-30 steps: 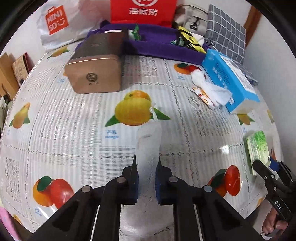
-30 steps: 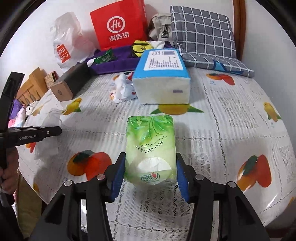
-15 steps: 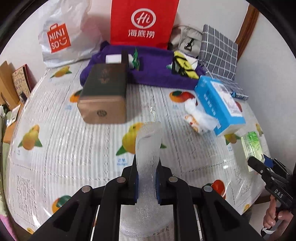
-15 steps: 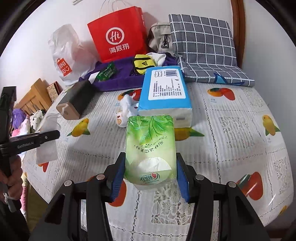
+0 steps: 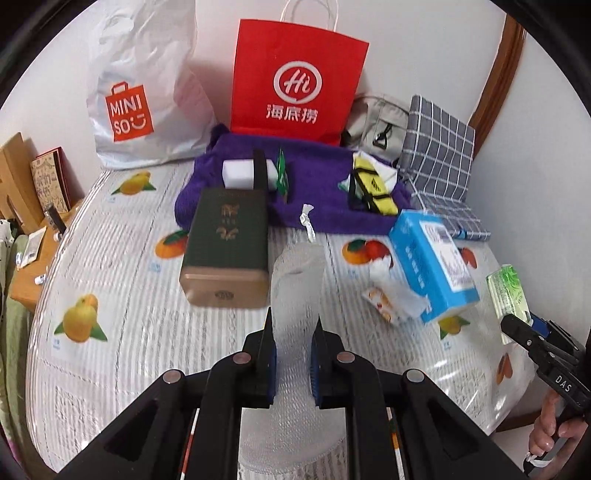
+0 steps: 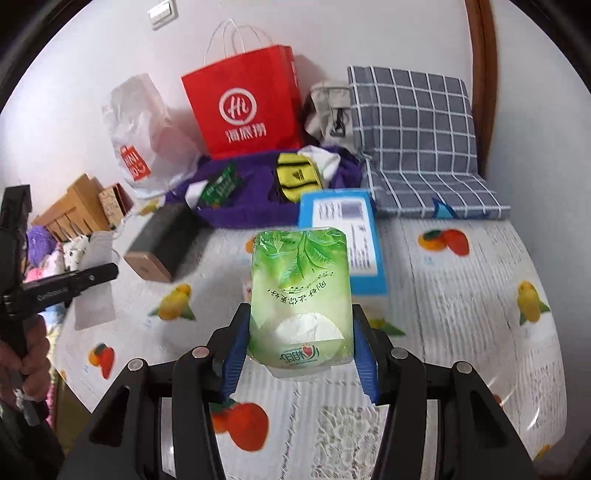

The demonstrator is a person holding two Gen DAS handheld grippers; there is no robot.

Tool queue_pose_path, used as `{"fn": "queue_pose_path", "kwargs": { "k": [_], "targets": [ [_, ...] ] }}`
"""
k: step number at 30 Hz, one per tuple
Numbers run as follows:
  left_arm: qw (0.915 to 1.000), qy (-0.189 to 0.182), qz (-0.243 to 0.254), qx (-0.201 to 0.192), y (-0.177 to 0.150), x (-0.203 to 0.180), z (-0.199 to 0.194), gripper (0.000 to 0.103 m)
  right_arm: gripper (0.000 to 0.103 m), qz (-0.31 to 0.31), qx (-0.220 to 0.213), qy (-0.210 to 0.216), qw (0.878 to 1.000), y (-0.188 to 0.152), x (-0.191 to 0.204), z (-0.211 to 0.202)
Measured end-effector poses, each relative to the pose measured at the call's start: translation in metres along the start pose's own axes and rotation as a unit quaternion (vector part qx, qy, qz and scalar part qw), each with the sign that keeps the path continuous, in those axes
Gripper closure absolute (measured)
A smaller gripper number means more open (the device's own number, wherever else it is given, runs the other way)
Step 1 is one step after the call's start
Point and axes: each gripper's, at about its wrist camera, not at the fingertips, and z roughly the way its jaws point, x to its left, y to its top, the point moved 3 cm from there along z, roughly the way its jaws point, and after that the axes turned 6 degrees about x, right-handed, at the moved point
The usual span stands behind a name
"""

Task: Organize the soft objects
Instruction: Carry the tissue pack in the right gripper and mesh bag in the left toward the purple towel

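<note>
Above fruit-print bedspread (image 5: 110,280), left gripper (image 5: 292,354) clamps clear wrap (image 5: 297,280) (right gripper (image 6: 300,354) clamps green tissue pack (image 6: 300,295)).

A lived-in home room: fruit-print tablecloth (image 5: 110,258), red shopping bag (image 5: 295,77), checked cushion (image 6: 413,122), wall switch (image 6: 162,14)

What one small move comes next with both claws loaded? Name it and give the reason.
Probably carry the green tissue pack forward and set it beside the blue tissue box. The right claw clamps the pack above the fruit-print cloth, and bare cloth lies right of the box. The left claw is shut on a clear bag, which can follow.
</note>
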Motion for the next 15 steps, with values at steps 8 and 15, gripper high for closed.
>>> {"fn": "queue_pose_path", "kwargs": {
  "k": [8,15],
  "targets": [
    [0.9999,0.000,-0.006,-0.014,0.023,0.005,-0.003,0.090,0.052,-0.008,-0.014,-0.011,1.000,0.025,0.003,-0.004],
    [0.9998,0.005,-0.006,-0.020,0.039,0.008,-0.002,0.090,0.052,-0.003,-0.027,-0.012,1.000,0.041,0.001,0.004]
  ]
}}
